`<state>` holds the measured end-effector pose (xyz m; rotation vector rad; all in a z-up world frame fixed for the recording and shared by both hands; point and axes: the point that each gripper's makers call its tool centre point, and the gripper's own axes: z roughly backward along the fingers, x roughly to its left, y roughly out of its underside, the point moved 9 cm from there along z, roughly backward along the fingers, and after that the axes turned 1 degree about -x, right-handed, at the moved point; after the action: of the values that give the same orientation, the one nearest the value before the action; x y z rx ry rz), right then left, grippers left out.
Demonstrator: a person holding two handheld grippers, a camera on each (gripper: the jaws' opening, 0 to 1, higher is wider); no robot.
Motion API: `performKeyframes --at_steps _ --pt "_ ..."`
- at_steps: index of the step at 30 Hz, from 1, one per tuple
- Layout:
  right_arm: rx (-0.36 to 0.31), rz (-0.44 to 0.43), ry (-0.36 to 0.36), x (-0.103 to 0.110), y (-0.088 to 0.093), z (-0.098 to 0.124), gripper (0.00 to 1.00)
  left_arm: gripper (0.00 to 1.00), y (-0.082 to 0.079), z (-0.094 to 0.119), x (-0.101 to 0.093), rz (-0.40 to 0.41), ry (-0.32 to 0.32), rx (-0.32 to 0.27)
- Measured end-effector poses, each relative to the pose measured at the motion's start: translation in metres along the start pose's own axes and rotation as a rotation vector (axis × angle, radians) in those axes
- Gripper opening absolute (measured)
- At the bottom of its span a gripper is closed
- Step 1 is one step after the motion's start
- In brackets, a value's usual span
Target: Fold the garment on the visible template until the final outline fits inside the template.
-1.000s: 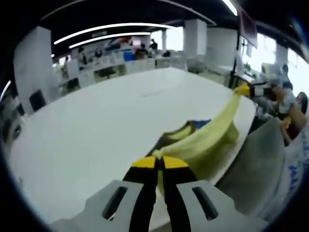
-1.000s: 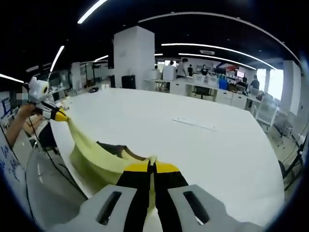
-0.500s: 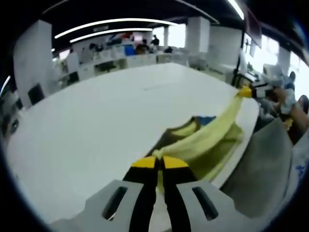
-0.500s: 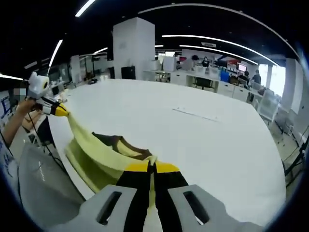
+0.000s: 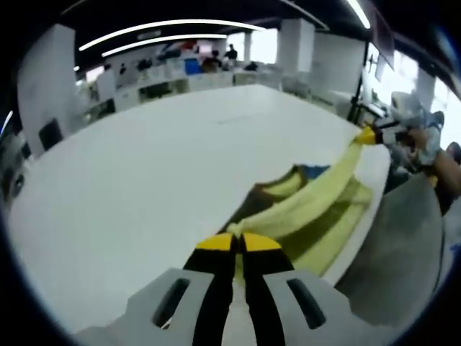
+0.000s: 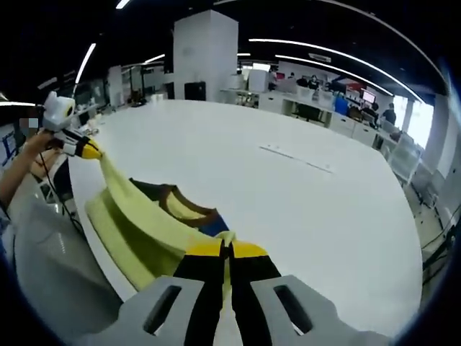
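A pale yellow garment (image 5: 317,205) with a brown collar and a blue patch lies at the near edge of the white table (image 5: 144,173). My left gripper (image 5: 238,241) is shut on one corner of its raised edge. My right gripper (image 6: 225,249) is shut on the other corner of the garment (image 6: 137,223). The fabric stretches taut between them. In the left gripper view the right gripper (image 5: 369,135) shows at far right, held by a hand. In the right gripper view the left gripper (image 6: 85,149) shows at far left. I see no template outline.
The white table (image 6: 302,202) spreads wide beyond the garment, with a thin strip (image 6: 295,157) lying near its middle. A person's grey-clad body (image 5: 403,252) stands at the table's near edge. Desks, pillars and people fill the office behind.
Both grippers have carried the garment further onto the table; more of its yellow body, collar and blue patch now lies on the tabletop. Both stay shut.
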<state>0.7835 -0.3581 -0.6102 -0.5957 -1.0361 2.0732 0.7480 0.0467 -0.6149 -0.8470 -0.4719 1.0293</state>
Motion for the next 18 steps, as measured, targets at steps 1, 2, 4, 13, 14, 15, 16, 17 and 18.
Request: performKeyframes --at_steps 1,2,4,13,14,15,16,17,18 --pt "0.001 0.000 0.000 0.000 0.000 0.000 0.02 0.00 0.000 -0.001 0.001 0.001 -0.001 0.000" --pt "0.003 -0.001 -0.001 -0.001 0.000 -0.002 0.02 0.00 0.000 -0.004 0.002 0.004 0.000 0.002" --pt "0.001 -0.007 -0.002 -0.003 0.000 -0.005 0.02 0.00 0.000 -0.008 0.003 0.004 -0.002 0.005" --pt "0.010 -0.059 -0.007 -0.012 0.006 -0.021 0.02 0.00 -0.001 -0.026 0.013 0.019 -0.007 0.016" --pt "0.012 -0.061 -0.008 -0.012 0.007 -0.023 0.02 0.00 -0.001 -0.027 0.014 0.017 -0.006 0.018" --pt "0.014 -0.063 -0.008 -0.013 0.008 -0.025 0.02 0.00 -0.001 -0.029 0.015 0.017 -0.007 0.022" --pt "0.021 -0.073 -0.010 -0.014 0.010 -0.028 0.02 0.00 -0.001 -0.031 0.016 0.016 -0.006 0.024" --pt "0.025 -0.077 -0.012 -0.015 0.011 -0.030 0.02 0.00 -0.001 -0.032 0.016 0.016 -0.005 0.028" --pt "0.029 -0.080 -0.013 -0.016 0.012 -0.032 0.02 0.00 0.000 -0.034 0.017 0.018 -0.004 0.035"
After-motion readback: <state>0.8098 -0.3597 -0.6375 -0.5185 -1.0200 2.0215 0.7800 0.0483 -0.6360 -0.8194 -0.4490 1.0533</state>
